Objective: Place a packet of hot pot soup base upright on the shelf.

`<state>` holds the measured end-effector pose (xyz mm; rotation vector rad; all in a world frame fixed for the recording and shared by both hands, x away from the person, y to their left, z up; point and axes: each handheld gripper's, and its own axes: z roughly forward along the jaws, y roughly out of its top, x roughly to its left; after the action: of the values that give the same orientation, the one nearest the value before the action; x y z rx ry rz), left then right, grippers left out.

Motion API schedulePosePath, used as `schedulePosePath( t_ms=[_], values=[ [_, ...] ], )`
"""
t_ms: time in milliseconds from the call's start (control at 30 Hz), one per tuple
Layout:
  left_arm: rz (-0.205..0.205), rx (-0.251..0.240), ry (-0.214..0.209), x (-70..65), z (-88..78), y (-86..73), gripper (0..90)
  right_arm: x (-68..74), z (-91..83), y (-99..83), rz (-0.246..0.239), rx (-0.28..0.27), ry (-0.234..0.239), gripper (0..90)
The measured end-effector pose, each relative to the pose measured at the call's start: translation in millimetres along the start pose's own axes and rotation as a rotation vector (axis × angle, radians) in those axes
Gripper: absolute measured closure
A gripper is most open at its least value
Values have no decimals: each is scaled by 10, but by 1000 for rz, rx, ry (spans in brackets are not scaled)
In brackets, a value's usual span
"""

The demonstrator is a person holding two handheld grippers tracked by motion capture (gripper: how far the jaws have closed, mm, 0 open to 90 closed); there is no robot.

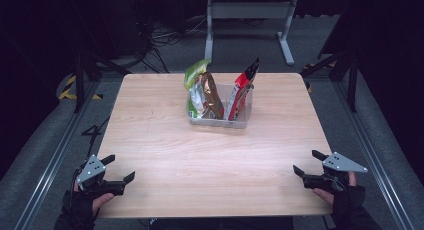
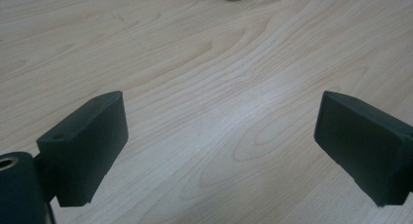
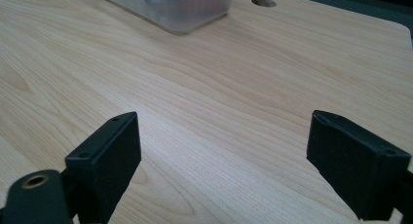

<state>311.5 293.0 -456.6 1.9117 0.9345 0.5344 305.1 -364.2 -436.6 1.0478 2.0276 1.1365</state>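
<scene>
Snack packets sit upright in the clear bin, which stands on the table at its far middle: green packet on the bin's left, brown packet leaning against it, red packet at the bin's right end. Left gripper hangs at the near left edge, well apart from the bin, jaws spread wide, nothing between them. Right gripper at the near right edge, same: jaws apart, empty. Bin corner shows ahead of the right jaws.

Risks, my read: packets are tall, light and loosely propped, so grabbing one likely drags its neighbour or tips the bin. Crinkly film could slip from flat pads. Pinching the top seam only could let it swing.
</scene>
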Motion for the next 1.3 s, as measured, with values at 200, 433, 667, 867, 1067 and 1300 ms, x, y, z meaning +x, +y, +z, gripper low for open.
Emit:
schedulePosePath(
  t_ms=[200, 433, 667, 867, 1067, 1300],
  values=[
    [5, -9, -3, -13, -2, 29, 60, 9, -9, 4, -7, -1, -2, 135],
    [-3, 3, -13, -9, 17, 3, 60, 44, 19, 24, -21, 5, -3, 135],
    [6, 6, -34, -38, 88, 71, 60, 94, 19, 33, -38, 22, 2, 140],
    [28, 18, -49, -79, 99, 74, 61, 101, 39, 68, -40, 21, 7, 144],
    [11, 25, -36, -84, 27, 1, 61, 138, 95, 118, -63, 17, 23, 144],
    [3, 28, -12, -52, -15, -20, 61, 153, 175, 124, -85, 31, 40, 145]
  ],
)
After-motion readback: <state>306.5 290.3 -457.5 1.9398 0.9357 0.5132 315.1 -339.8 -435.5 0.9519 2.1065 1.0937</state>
